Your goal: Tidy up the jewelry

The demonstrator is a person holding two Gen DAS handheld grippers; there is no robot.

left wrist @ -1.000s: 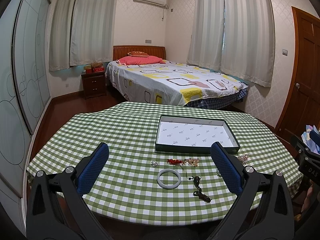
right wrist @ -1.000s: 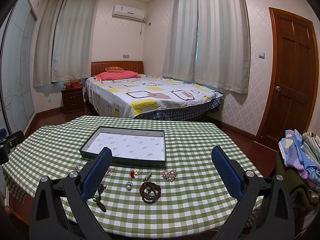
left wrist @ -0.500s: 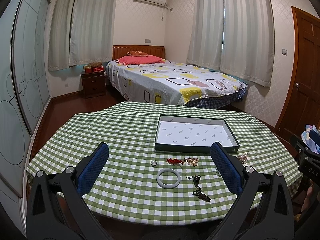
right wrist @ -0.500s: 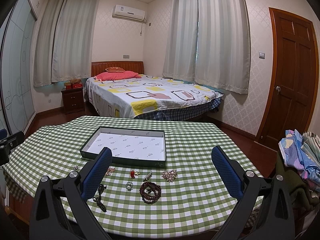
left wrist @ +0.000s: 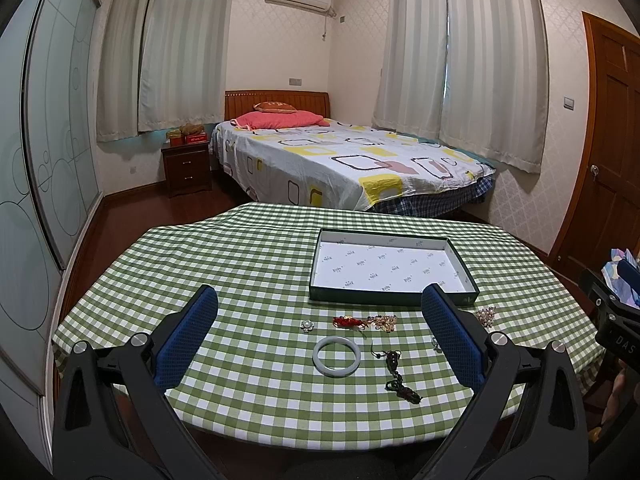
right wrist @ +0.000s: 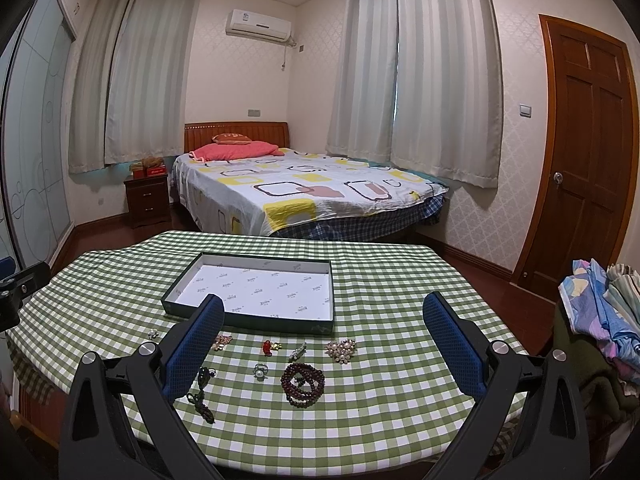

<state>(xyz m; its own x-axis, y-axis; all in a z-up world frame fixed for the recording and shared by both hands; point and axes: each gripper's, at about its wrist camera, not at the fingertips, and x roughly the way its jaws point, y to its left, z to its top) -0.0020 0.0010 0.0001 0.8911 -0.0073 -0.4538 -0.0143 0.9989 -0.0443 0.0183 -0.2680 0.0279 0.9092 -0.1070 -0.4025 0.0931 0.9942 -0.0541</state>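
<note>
Green-checked cloth covers the surface [left wrist: 248, 264]; jewelry lies in a loose row near the shallow box [right wrist: 256, 290], pale bangle [left wrist: 336, 357] nearest. Left gripper [left wrist: 320, 312] and right gripper [right wrist: 320, 312] hover with jaws wide, holding nothing.

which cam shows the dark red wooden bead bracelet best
The right wrist view: the dark red wooden bead bracelet lies coiled in full sight between the open fingers of the right gripper. In the left wrist view it cannot be made out.

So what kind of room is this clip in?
A home bedroom: a made bed with a pink pillow, a nightstand, and curtains. The jewelry lies on a checked table.
</note>
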